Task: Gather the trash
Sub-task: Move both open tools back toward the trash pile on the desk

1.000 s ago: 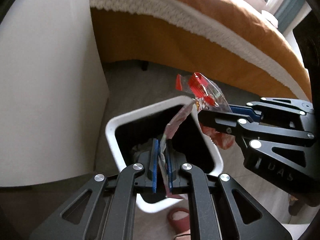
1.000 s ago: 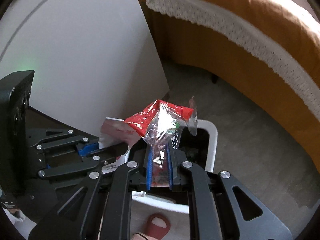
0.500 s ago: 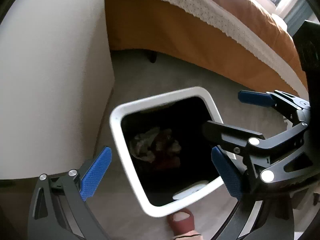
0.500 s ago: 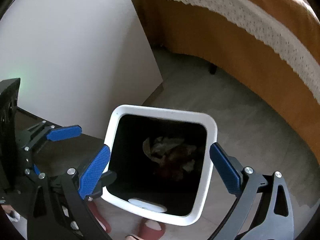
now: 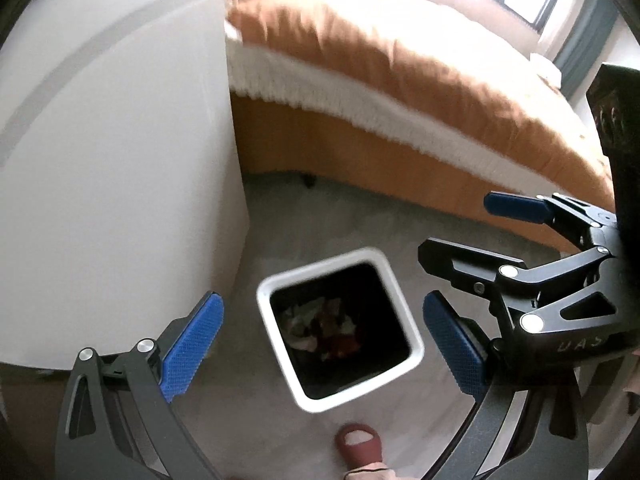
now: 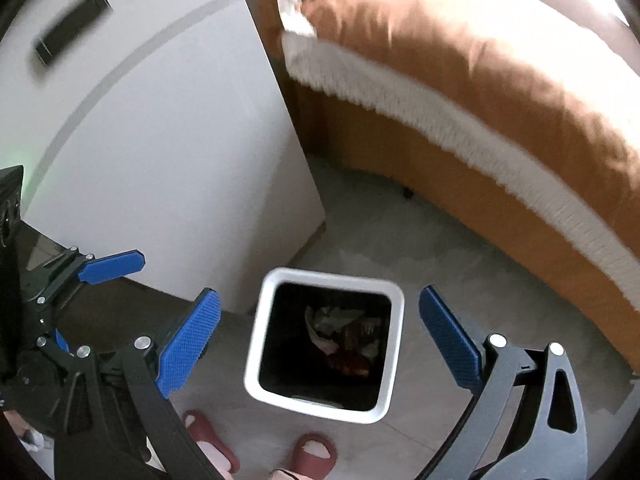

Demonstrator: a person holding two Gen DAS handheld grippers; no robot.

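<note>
Both left tongs point(image 5: 324, 342) and right tongs point(image 6: 320, 338) hang wide open and empty, side by side above the white bin point(image 6: 256, 336) on the floor, trash point(image 6: 344, 336) heaped at its bottom straight below, neither tongs clearly nearer.

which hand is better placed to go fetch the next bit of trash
Neither clearly. The left tongs and the right tongs are both open and empty above the white bin, where the wrappers already lie. No other trash is in view, so nothing favours either hand.
</note>
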